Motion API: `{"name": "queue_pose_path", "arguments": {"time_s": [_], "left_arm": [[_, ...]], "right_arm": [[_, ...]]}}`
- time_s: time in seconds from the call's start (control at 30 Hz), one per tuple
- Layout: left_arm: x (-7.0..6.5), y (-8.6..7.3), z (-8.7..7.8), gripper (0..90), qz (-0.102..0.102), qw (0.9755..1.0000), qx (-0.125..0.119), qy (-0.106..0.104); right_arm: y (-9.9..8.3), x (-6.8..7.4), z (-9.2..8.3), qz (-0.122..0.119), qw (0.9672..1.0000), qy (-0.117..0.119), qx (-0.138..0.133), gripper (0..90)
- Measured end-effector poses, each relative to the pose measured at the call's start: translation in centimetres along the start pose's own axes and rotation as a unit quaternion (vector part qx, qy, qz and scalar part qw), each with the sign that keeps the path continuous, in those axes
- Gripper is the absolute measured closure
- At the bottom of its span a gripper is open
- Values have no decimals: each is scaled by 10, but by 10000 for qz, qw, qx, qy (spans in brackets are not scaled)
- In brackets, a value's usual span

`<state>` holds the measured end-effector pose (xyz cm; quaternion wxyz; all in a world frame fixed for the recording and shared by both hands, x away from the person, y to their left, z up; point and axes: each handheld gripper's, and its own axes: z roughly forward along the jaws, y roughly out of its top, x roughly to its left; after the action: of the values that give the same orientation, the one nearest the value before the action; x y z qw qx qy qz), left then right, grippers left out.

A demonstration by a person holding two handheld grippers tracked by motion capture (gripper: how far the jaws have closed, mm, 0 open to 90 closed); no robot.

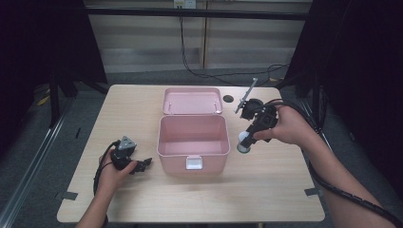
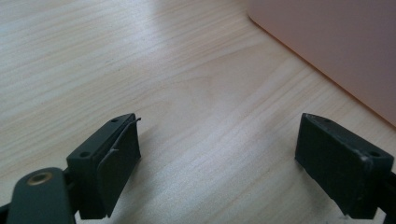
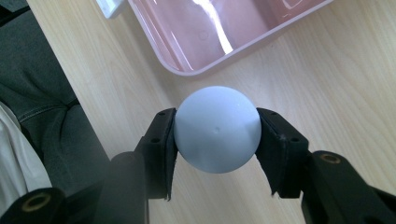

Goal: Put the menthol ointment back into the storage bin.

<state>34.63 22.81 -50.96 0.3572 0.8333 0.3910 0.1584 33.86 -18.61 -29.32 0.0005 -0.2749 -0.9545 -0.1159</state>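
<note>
The light wooden bench [image 1: 266, 190] is viewed from above its near edge, facing forward and down, at a moderate distance. The open pink plastic box [image 1: 192, 142] is shared by all three views. Its wall [image 2: 336, 42] is seen close and low from the left tool's camera; its interior [image 3: 210, 32] is seen steeply downward from the right tool's camera.

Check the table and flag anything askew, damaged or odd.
Nothing stands out. The pink box sits open and upright, the right gripper holds the pale ball squarely, and the left gripper rests open.
</note>
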Motion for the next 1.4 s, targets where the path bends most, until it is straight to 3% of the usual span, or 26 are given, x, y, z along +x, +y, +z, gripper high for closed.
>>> {"name": "queue_pose_path", "arguments": {"time_s": [0.73, 1.4], "left_arm": [[0, 0, 0, 131, 10, 10000, 2, -31], [1, 0, 0, 131, 22, 10000, 3, -49]], "right_arm": [[38, -4, -4, 10, 9999, -97, 57, 507], [72, -3, 16, 129, 9997, -86, 170, 507]]}}
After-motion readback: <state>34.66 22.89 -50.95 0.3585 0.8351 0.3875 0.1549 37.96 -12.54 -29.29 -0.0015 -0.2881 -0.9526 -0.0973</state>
